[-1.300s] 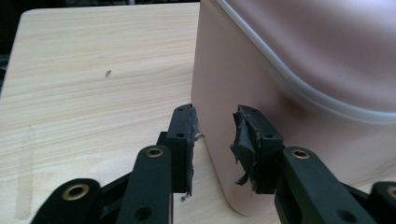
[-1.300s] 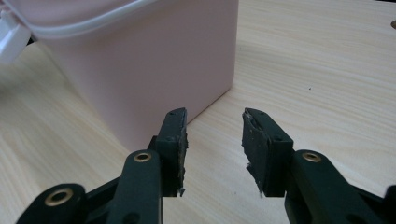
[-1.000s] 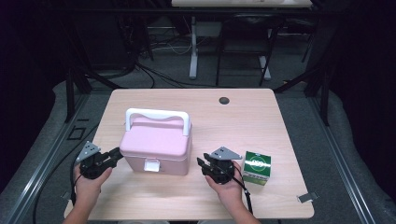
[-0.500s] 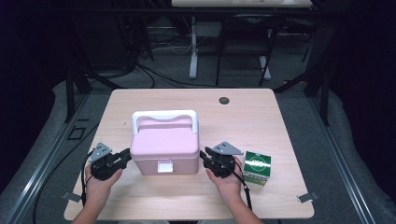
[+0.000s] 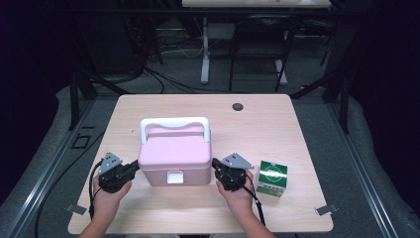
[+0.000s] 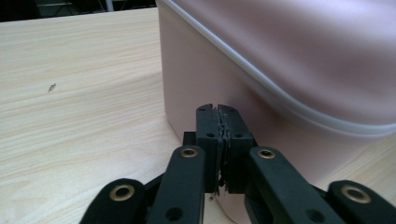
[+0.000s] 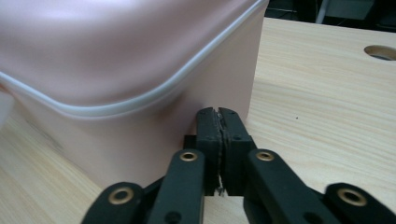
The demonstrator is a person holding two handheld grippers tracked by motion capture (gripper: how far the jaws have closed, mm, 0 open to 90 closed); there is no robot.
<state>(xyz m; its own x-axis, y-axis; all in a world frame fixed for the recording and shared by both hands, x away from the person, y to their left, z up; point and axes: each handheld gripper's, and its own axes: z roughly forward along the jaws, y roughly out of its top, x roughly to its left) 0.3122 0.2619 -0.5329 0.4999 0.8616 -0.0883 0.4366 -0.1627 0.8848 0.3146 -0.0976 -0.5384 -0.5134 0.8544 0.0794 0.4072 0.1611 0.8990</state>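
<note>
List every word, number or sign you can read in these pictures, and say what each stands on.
Green box: a white round mark on top and white print on its front, both too small and blurred to read.
Pink case: no writing visible.
Table: no writing visible.

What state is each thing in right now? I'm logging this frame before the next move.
pink box: lid shut, latch down, handle raised.
left gripper: shut, empty, tips at the box's side.
right gripper: shut, empty, tips at the opposite side.
green carton: upright, closed, untouched.
</note>
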